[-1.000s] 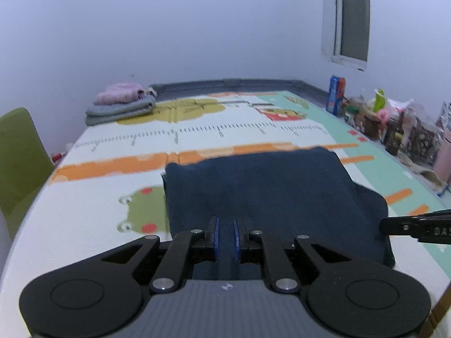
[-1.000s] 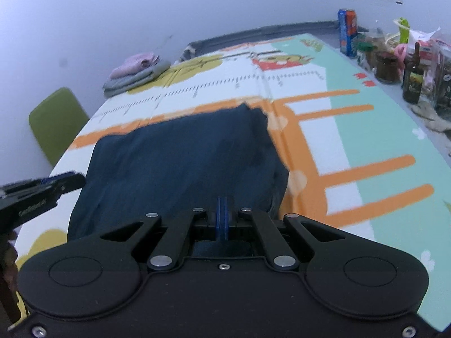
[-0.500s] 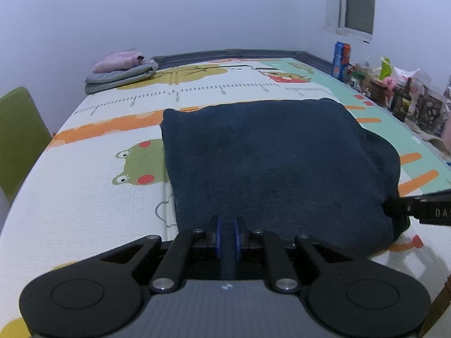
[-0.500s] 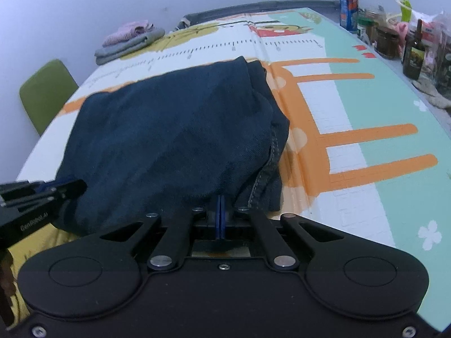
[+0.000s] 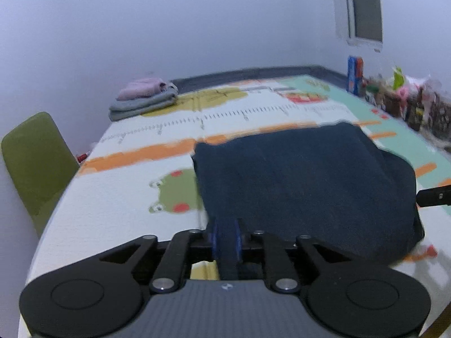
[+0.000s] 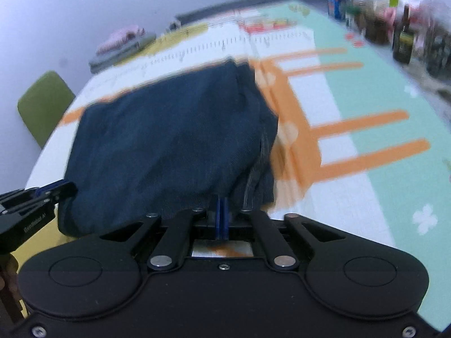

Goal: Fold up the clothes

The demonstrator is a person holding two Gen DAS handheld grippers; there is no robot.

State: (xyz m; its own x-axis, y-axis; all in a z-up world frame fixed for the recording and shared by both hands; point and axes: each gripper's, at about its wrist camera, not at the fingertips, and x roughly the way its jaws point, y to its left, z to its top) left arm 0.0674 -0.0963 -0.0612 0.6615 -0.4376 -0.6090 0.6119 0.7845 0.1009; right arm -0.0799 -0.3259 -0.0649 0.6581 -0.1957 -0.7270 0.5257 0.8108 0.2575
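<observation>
A table (image 5: 126,197) under a cartoon play mat (image 5: 253,118) carries a dark blue garment (image 5: 304,180), folded clothes (image 5: 143,98) at its far corner, and bottles (image 6: 403,42) along one edge.

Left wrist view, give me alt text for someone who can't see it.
The left gripper pinches the near edge of a dark blue garment spread on a colourful cartoon play mat. The right gripper reaches in at the garment's right side. Folded clothes sit stacked at the far corner, with a green chair on the left.
</observation>
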